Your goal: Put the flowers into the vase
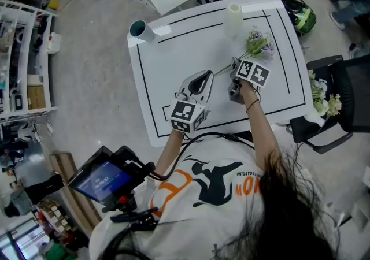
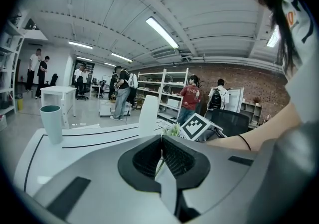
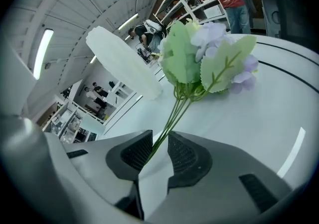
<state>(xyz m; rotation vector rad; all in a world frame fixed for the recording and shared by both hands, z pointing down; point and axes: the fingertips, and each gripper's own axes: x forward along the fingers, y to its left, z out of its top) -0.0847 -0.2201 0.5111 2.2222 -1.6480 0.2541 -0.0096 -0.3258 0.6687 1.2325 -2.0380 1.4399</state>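
Flowers (image 1: 258, 44): one bunch, lilac blooms and green leaves, lying flat on the surface (image 1: 173, 68) just beside the vase (image 1: 233, 19), on its near side. The stems (image 3: 172, 118) trail away from the vase toward me.

Right gripper (image 3: 160, 136): jaws part-open and straddling the stems low down. The stems lean on one pad (image 3: 138, 149), with a clear gap to the other. Not clamped, bunch not lifted.

Step in hand, my reading: the grasp.
- Centre the stems between the pads before closing, or they roll out sideways.
- Close gently, since thin stems may kink.
- Grip low, but leave enough free stem below the pads to enter the vase mouth.
- Then lift, swing the blooms up and bring the stem ends over the vase.

Vase: pale, translucent, apparently upright, mouth open. Probably light, so a nudge could tip it.

Left gripper (image 2: 161, 138): clenched, nothing held that I can make out. It rests further from the vase than the right one, free to steady the vase if needed.

Teal cup (image 1: 141, 29): well apart from the vase, at the far corner. A second bunch (image 1: 322, 98) sits off the surface on a chair (image 1: 347, 91).
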